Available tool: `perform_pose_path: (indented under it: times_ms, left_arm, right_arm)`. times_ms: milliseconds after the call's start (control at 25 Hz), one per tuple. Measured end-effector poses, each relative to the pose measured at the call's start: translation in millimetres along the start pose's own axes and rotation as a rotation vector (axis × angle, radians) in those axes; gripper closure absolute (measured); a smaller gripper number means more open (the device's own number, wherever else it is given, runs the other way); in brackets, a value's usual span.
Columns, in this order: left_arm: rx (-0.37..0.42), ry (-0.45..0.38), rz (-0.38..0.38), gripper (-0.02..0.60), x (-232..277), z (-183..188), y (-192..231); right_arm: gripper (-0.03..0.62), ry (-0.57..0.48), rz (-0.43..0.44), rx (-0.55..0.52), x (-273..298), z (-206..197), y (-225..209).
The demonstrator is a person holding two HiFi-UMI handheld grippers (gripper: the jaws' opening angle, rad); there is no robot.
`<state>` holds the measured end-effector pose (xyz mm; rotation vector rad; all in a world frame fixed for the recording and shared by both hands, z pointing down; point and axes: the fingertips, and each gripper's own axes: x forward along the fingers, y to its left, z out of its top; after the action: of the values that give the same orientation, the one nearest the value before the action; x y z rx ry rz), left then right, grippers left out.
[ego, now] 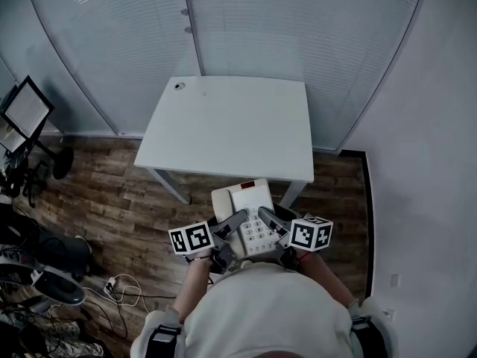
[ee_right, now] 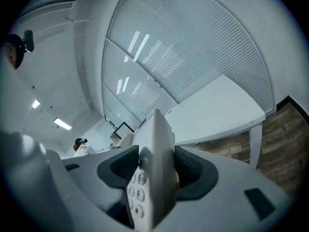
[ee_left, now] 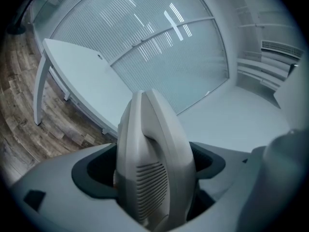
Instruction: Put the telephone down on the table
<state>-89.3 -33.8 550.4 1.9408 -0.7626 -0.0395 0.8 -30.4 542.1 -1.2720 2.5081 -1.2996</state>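
A white telephone [ego: 252, 213] hangs in the air over wooden floor [ego: 127, 207], just short of the near edge of a white tabletop [ego: 231, 125] and not touching it. The left hand-held gripper [ego: 232, 226] is clamped on the telephone's left edge. The right hand-held gripper [ego: 272, 221] is clamped on its right edge, beside the keypad.

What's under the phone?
The left gripper and right gripper hold the telephone up by the table's near edge. Wooden floor shows beside it; the telephone covers the spot straight below.
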Motion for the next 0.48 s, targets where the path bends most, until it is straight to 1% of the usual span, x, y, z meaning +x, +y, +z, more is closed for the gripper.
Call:
perform_pose_path:
  times_ms: [120, 320, 480]
  left_arm:
    - [0.002, 0.001, 0.000, 0.149, 4, 5, 7]
    - [-0.013, -0.004, 0.008, 0.149, 8, 44, 30]
    - [-0.019, -0.011, 0.015, 0.149, 5, 57, 39]
  right_arm:
    - [0.358, -0.002, 0.000, 0.002, 9, 2, -4]
    - [0.358, 0.015, 0.000, 0.000, 51, 20, -5]
    - [0.358, 0.023, 0.004, -0.001, 67, 25, 0]
